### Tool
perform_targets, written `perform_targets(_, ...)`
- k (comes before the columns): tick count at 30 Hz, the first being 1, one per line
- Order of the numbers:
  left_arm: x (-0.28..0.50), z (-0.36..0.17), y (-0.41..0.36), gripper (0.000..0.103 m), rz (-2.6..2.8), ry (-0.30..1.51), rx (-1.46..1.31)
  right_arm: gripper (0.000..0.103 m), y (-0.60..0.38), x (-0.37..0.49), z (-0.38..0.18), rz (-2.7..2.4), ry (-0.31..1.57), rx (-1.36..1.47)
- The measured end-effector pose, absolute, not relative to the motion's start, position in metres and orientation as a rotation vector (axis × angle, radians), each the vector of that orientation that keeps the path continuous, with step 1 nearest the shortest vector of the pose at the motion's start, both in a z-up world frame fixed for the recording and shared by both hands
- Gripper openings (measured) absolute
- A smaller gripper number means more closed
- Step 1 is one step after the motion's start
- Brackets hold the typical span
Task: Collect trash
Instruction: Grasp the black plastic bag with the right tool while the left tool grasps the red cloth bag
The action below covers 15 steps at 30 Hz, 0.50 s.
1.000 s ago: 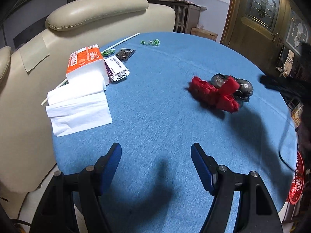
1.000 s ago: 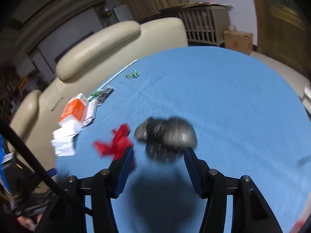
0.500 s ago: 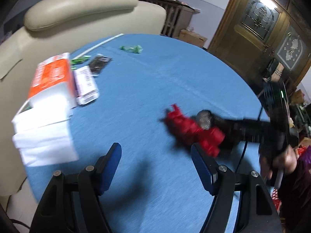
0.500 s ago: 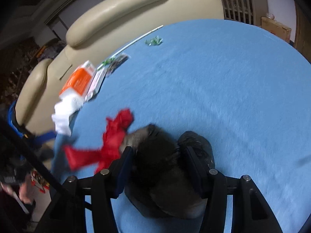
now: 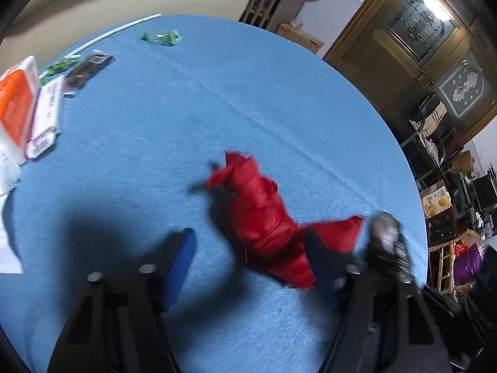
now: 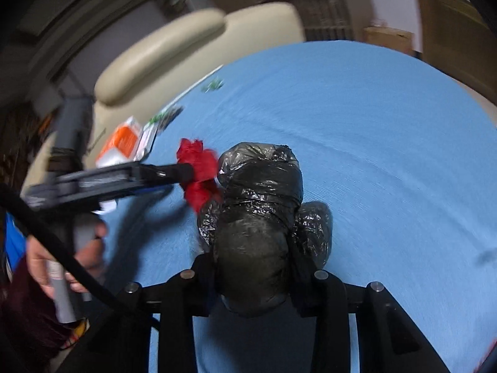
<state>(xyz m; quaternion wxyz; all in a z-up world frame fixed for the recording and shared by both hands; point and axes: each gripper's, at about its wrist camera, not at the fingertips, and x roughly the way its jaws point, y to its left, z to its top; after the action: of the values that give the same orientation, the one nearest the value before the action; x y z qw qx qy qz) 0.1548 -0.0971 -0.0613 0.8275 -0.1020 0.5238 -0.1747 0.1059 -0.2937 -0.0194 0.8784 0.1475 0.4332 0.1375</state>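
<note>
A rolled black plastic trash bag [image 6: 259, 217] sits between the fingers of my right gripper [image 6: 253, 267], which is shut on it above the round blue table [image 6: 388, 161]. A crumpled red bag [image 5: 264, 217] lies on the table, touching the black bag; it also shows in the right wrist view [image 6: 198, 171]. My left gripper [image 5: 251, 248] is open, its fingers either side of the red bag's near end. The black bag's end shows at the right of the left wrist view [image 5: 386, 239].
An orange and white tissue pack [image 5: 15, 108], a white packet [image 5: 45, 118], a dark wrapper [image 5: 88, 68], green wrappers [image 5: 160, 37] and a white stick [image 5: 115, 32] lie at the table's far left. A beige sofa [image 6: 174, 62] stands behind. A wooden door [image 5: 419, 46] is far right.
My right gripper has closed on the black bag and lifted it. My left gripper has moved forward and right until its fingers straddle the red bag.
</note>
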Motion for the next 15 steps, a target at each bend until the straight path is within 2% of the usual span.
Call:
perform_targets(1,0.154,-0.065,-0.104,0.044,-0.378,1.128,-0.204,0.038,-0.300,0.095,-0.017,0.270,0.893,0.318)
perform_targets(2,0.152,-0.065,-0.107,0.039,-0.386,1.128,-0.204,0.038,-0.304,0.083,-0.014,0.252,0.879,0.333)
perform_targets(3,0.150,-0.064,-0.109,0.030,-0.389,1.120,-0.203,0.038,-0.313,0.066,-0.010,0.232,0.860,0.355)
perform_targets(9,0.122,-0.045,-0.125,0.017,-0.419,1.070,-0.148,0.038,-0.342,-0.018,0.010,0.122,0.758,0.426)
perform_targets(15,0.064,-0.003,-0.138,0.017,-0.470,0.966,-0.061,0.038,-0.364,-0.082,0.026,0.044,0.687,0.462)
